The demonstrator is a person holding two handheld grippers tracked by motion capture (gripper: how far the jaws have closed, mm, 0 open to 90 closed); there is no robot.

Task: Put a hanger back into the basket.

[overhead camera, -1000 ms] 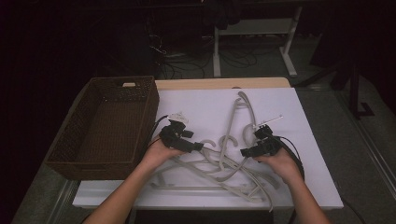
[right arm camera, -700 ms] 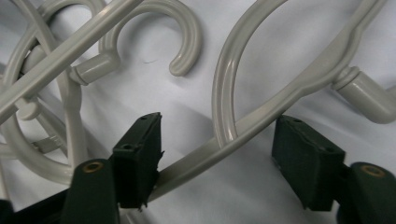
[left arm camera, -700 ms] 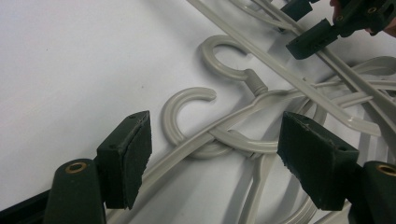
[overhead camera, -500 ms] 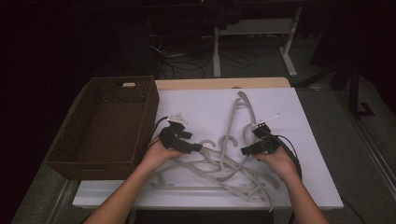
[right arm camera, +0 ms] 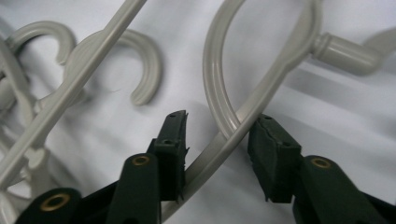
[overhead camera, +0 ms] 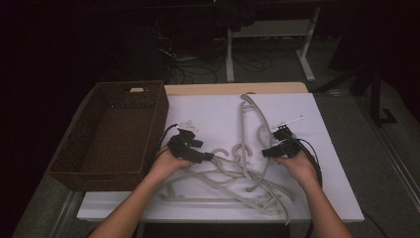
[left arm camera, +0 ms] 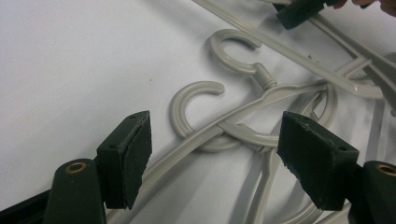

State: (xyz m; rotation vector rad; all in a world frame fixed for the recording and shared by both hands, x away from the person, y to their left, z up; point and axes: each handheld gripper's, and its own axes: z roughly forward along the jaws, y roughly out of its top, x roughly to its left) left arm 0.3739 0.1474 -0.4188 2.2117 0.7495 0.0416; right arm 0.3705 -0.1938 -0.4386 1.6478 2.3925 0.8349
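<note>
here, in the high view, the grey hangers (overhead camera: 242, 171) lie tangled on the white tabletop (overhead camera: 218, 114) between both hands, and one long hanger (overhead camera: 246, 129) runs away toward the far edge. in the left gripper view the left tongs (left arm camera: 215, 154) stand apart, straddling a hook and bars without pressing. in the right gripper view the right tongs (right arm camera: 217, 154) have just been closing around a slanting bar (right arm camera: 243, 128), one pad touching it, not yet clamped.

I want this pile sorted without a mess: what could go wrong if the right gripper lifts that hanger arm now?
1. The right gripper has just been closing around one hanger arm, but a gap remains at one pad, so it may slip.
2. The hangers lie interlocked, hooks threaded through each other; lifting one may drag the rest.
3. The left gripper stands open over them, so nothing holds the pile down.
</note>
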